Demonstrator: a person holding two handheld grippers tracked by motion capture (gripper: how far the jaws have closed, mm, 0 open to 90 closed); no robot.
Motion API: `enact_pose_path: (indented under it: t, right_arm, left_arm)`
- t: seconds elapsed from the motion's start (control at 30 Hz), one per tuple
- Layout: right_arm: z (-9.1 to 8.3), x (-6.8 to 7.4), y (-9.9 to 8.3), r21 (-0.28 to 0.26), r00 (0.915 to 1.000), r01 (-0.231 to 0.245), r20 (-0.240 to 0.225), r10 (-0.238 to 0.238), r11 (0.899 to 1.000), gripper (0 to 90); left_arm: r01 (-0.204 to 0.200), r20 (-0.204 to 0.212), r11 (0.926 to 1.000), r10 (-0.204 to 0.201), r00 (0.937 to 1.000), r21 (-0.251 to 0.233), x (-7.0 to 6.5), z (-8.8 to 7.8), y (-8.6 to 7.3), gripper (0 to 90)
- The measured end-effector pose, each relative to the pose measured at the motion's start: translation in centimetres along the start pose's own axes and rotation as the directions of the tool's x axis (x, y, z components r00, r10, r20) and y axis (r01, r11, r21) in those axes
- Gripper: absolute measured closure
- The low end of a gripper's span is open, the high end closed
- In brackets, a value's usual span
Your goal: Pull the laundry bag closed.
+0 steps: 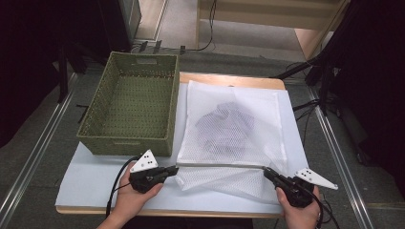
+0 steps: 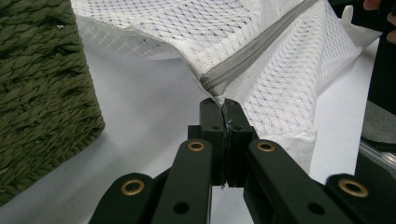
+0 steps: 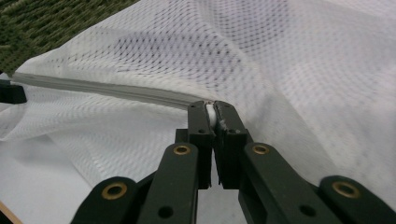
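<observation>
Both tongs, left (image 1: 173, 170) and right (image 1: 266, 171), we keep clenched on opposite ends of the mesh bag's (image 1: 234, 125) zipper (image 1: 220, 165), tensioning it on the desk (image 1: 95, 179) beside the basket (image 1: 131, 107).

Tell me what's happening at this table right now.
A person holds a white mesh laundry bag by its zipper. The left gripper is clamped on the zipper's left end, the right gripper on a small white piece at its right end, likely the pull. Dark clothing sits inside the bag. A green woven basket stands beside it.
</observation>
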State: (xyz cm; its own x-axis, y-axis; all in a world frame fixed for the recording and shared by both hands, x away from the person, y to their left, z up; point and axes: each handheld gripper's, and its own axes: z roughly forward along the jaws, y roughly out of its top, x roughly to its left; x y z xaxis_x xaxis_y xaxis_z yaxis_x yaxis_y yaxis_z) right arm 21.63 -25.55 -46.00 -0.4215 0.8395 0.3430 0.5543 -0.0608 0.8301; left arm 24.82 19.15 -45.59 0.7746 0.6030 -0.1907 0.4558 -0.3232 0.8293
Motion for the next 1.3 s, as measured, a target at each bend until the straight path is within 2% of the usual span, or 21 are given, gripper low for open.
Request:
enact_pose_path:
  t: [0.2,0.5,0.7,0.87,1.07,1.17,1.2,1.3]
  right_arm:
    - [-1.4,-1.6,-0.1,-0.018,0.9991,-0.029,0.029,0.029,0.999,87.4]
    - [-2.1,-3.3,-0.1,-0.027,0.9965,-0.044,0.07,0.046,0.999,87.4]
    - [-3.1,-4.5,-0.1,-0.055,0.9904,-0.062,0.12,0.068,0.997,87.5]
    - [-3.5,-5.6,-0.3,-0.064,0.9858,-0.084,0.14,0.092,0.994,87.4]
    - [-3.6,-5.9,-0.2,-0.068,0.9835,-0.08,0.157,0.09,0.994,87.4]
    - [-3.8,-6.0,-0.2,-0.068,0.9792,-0.084,0.179,0.095,0.994,87.5]
    - [-3.8,-6.1,-0.2,-0.068,0.9799,-0.086,0.175,0.097,0.994,87.5]
    - [-3.7,-6.1,-0.3,-0.063,0.979,-0.079,0.183,0.089,0.995,87.5]
  left_arm:
    - [-0.01,0.007,0.9999,0.01,0.9999,0.013,-0.2,0.1,0.0,90.0]
    - [-0.011,0.028,0.9991,0.01,0.9996,0.04,-0.4,0.3,0.0,90.0]
    - [-0.009,0.04,0.9982,0.007,0.9992,0.06,-0.3,0.4,-0.1,90.0]
    - [-0.013,0.051,0.9973,0.009,0.9986,0.072,-0.5,0.5,-0.1,90.0]
    - [-0.033,0.037,0.9969,0.03,0.9988,0.072,-0.7,0.4,0.0,90.0]
    - [-0.019,0.036,0.9967,0.016,0.9992,0.078,-0.6,0.4,0.0,90.0]
    - [-0.015,0.036,0.9966,0.013,0.9993,0.081,-0.6,0.4,0.0,90.0]
    - [-0.023,0.034,0.9961,0.02,0.9992,0.086,-0.7,0.4,-0.1,90.0]
